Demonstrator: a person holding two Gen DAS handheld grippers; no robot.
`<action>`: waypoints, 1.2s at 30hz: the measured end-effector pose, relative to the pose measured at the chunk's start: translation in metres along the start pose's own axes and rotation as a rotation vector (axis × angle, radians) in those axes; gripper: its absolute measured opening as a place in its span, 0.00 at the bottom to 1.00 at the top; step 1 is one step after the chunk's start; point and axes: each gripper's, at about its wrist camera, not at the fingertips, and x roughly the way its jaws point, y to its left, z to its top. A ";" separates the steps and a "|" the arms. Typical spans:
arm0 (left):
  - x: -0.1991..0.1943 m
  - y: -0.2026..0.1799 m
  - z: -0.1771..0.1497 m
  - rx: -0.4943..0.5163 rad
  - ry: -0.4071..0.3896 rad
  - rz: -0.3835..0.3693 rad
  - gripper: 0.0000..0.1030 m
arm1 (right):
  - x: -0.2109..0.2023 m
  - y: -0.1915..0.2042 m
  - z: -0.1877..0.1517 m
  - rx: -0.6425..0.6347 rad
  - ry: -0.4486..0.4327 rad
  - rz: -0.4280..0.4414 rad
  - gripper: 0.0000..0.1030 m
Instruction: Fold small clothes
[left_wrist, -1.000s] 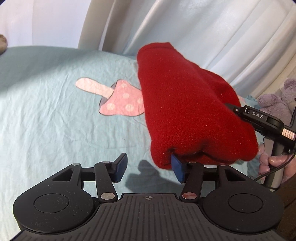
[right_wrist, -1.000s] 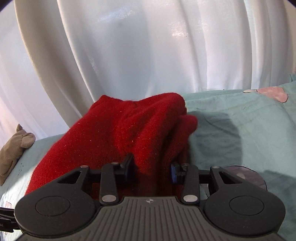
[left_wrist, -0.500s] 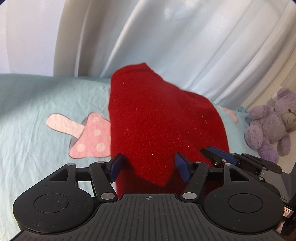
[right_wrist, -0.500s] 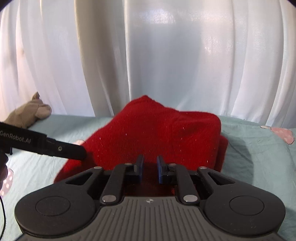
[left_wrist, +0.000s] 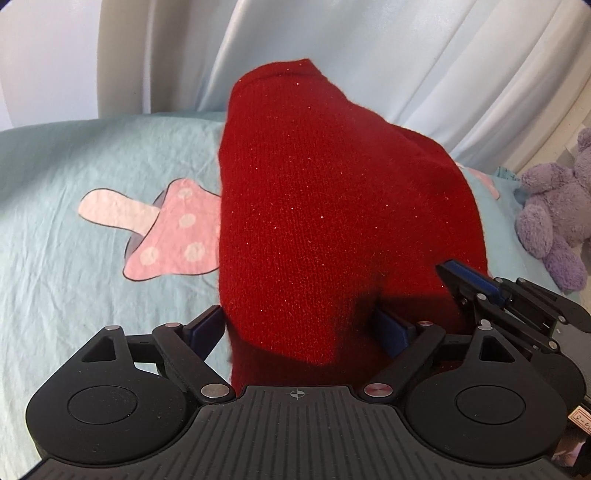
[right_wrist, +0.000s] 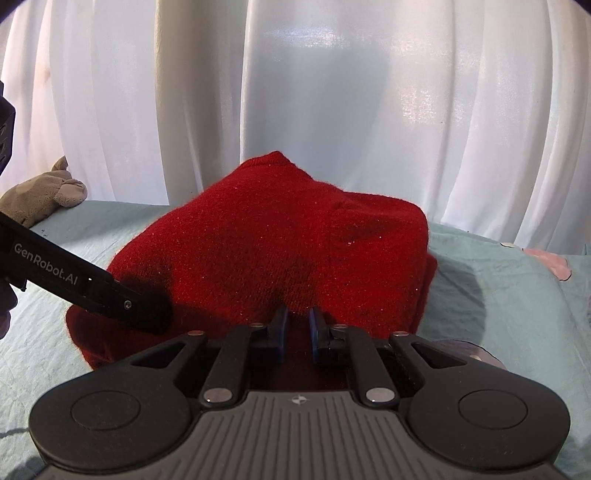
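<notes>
Since half a second ago my left gripper (left_wrist: 299, 330) has crept nearer the sweater (left_wrist: 332, 206), whose red knit fills more of my left view now, and my right gripper (right_wrist: 295, 326) has kept its pinch on the cloth while the heap has sunk a little flatter before it.

My left jaws stand wide apart, and the near edge of the sweater droops down between them; the blue pads (left_wrist: 207, 326) sit to either side of the cloth without pressing it. My right jaws are drawn close together, only a narrow slit showing, with red knit running between them, so I take them to be clenched on the sweater's near edge.

Bunched in a soft mound, the sweater lies on the blue sheet (left_wrist: 74, 184), one corner peaking toward the curtain (right_wrist: 332, 92). It covers part of a pink mushroom (left_wrist: 162, 229) printed on the sheet. My right gripper also shows in my left view, at the sweater's right flank (left_wrist: 476, 284).

A purple bear (left_wrist: 554, 214) sits at the right edge of the bed, well apart from the sweater. A grey toy (right_wrist: 40, 195) lies at the far left by the curtain.
</notes>
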 end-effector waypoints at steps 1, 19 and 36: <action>0.000 -0.001 0.000 -0.001 0.002 0.007 0.89 | -0.001 0.000 0.002 0.009 0.001 0.000 0.10; -0.003 0.014 -0.010 -0.121 0.042 -0.031 0.88 | -0.022 -0.027 -0.019 0.135 -0.009 0.086 0.10; 0.015 0.073 0.055 -0.178 0.011 -0.359 0.94 | -0.004 -0.114 0.010 0.580 0.062 0.174 0.71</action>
